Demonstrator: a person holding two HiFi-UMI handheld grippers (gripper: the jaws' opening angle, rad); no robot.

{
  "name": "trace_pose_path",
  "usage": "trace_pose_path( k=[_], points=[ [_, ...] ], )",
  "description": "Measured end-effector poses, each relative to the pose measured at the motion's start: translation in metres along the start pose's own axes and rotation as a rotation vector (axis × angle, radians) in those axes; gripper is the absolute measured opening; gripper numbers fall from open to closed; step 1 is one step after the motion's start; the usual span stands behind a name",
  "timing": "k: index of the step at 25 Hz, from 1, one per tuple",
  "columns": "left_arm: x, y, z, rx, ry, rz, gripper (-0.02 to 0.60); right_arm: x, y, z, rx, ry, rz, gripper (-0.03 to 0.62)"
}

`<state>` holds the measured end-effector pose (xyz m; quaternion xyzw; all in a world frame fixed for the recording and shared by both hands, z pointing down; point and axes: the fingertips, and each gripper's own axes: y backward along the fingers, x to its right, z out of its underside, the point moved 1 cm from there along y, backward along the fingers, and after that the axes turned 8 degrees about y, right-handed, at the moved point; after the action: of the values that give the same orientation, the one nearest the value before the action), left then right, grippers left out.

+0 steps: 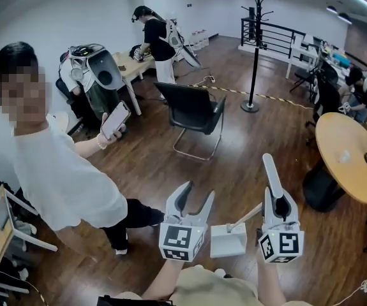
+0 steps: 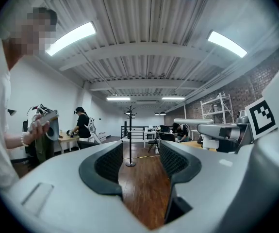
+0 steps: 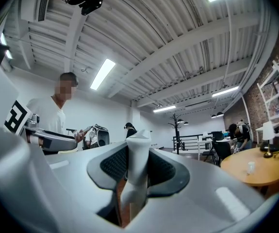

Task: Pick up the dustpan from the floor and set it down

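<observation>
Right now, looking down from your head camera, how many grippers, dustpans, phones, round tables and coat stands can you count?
grippers: 2, the left gripper open and empty, the right gripper shut on the dustpan's handle
dustpan: 1
phone: 1, in a bystander's hand
round table: 1
coat stand: 1
Total: 6

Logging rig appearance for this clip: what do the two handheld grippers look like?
Both the left gripper and right gripper are white, with black ribbed pads inside the jaws; each carries a cube of black-and-white square markers.
</observation>
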<state>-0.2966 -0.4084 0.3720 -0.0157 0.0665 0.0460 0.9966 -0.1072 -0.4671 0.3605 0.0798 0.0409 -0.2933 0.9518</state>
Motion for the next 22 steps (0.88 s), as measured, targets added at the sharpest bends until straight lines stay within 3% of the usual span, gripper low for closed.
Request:
trace_pose_path(
  k=[11,18,22],
  points=[
    [0.018,-0.021,0.005,-0.024,0.000,0.087,0.232,0.018,0.005,0.001,0.009,-0.007,0.053,0.106],
    [0.057,-0.041,0.011,-0.034,-0.011,0.222,0.232,0.036,0.035,0.003,-0.002,0.026,0.126,0.106],
    [0.101,-0.047,0.015,-0.033,-0.018,0.317,0.232,0.059,0.071,0.000,-0.008,0.042,0.188,0.104]
  ],
)
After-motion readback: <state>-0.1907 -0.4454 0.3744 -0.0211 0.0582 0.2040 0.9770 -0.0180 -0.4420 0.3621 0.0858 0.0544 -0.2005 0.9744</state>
